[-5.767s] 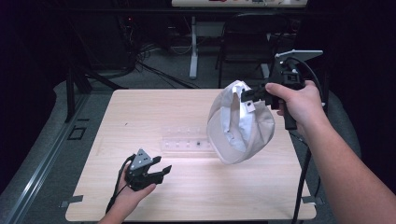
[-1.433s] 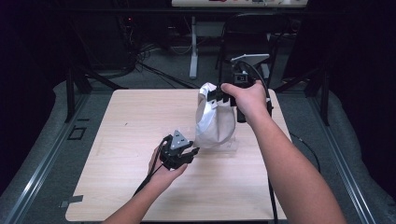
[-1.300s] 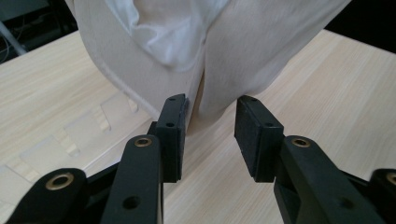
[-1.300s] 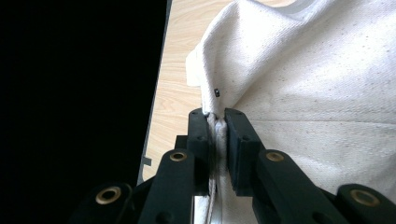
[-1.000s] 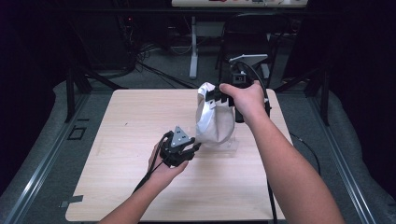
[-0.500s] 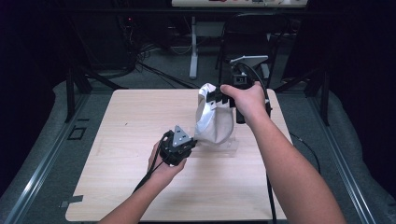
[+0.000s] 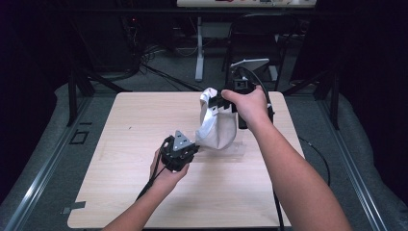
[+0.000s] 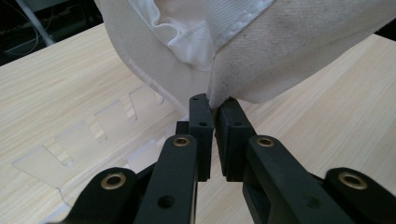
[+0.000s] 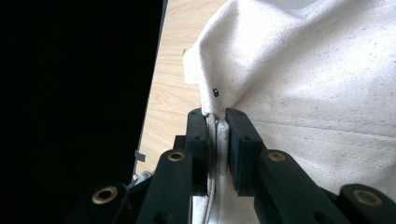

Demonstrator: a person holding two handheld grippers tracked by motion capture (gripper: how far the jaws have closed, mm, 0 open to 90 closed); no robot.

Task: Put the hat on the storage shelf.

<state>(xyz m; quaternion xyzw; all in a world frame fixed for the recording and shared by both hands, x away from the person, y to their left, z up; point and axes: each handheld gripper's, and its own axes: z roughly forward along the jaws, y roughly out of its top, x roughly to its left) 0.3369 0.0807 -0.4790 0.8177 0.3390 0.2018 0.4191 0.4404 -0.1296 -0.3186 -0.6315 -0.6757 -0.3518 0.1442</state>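
Off-white canvas cap [image 7: 219, 126] hangs above the pale wooden table [image 7: 120, 125], right gripper [image 7: 222, 102] pinching its top edge, left gripper [image 8: 212, 105] nipping the bottom edge so thinly any tug could slip it free.

Left claw [image 8: 213, 109] clamped low; right claw [image 9: 215, 122] clamped, raised.
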